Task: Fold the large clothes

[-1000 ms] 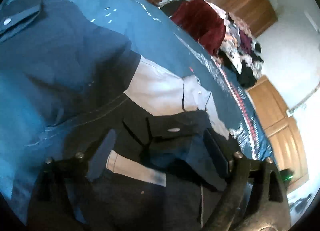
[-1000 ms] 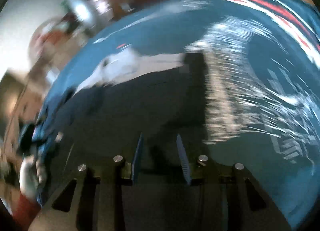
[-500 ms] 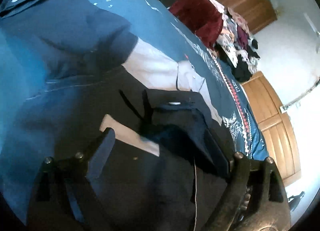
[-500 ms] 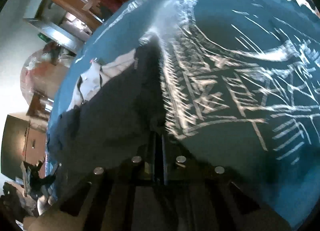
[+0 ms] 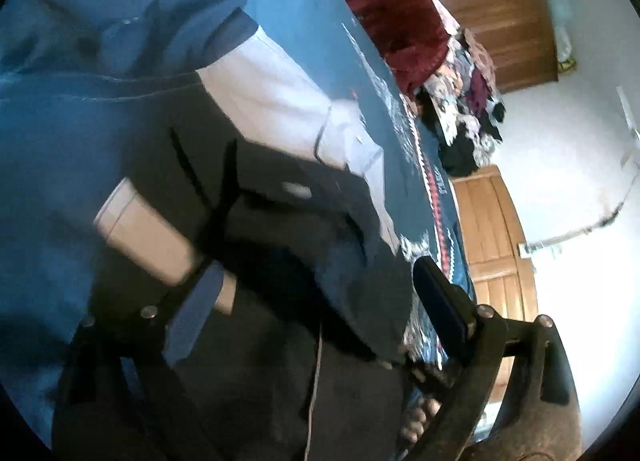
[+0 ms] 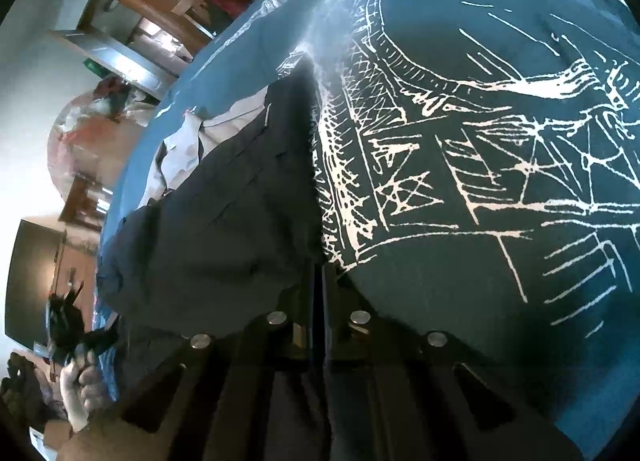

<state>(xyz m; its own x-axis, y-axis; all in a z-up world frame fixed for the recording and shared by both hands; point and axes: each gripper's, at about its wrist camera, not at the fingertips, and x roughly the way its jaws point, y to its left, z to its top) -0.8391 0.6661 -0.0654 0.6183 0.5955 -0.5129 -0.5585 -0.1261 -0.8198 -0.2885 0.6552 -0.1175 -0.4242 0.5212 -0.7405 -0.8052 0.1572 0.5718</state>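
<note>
A dark navy garment with a white panel and a beige patch lies spread on a teal bedspread. My left gripper hangs open close above it, and rumpled dark fabric fills the gap between its fingers. In the right wrist view the same dark garment lies to the left on the bedspread, which has white line patterns. My right gripper is shut on the garment's near edge, where the cloth meets the bedspread.
A dark red garment and a heap of mixed clothes sit at the bed's far side, with wooden wardrobes behind. A wooden cabinet stands past the bed's edge. A hand holds the other gripper at lower left.
My right gripper went from open to shut at the garment's edge and moved in close over the bedspread. My left gripper sank nearer to the garment and stayed open.
</note>
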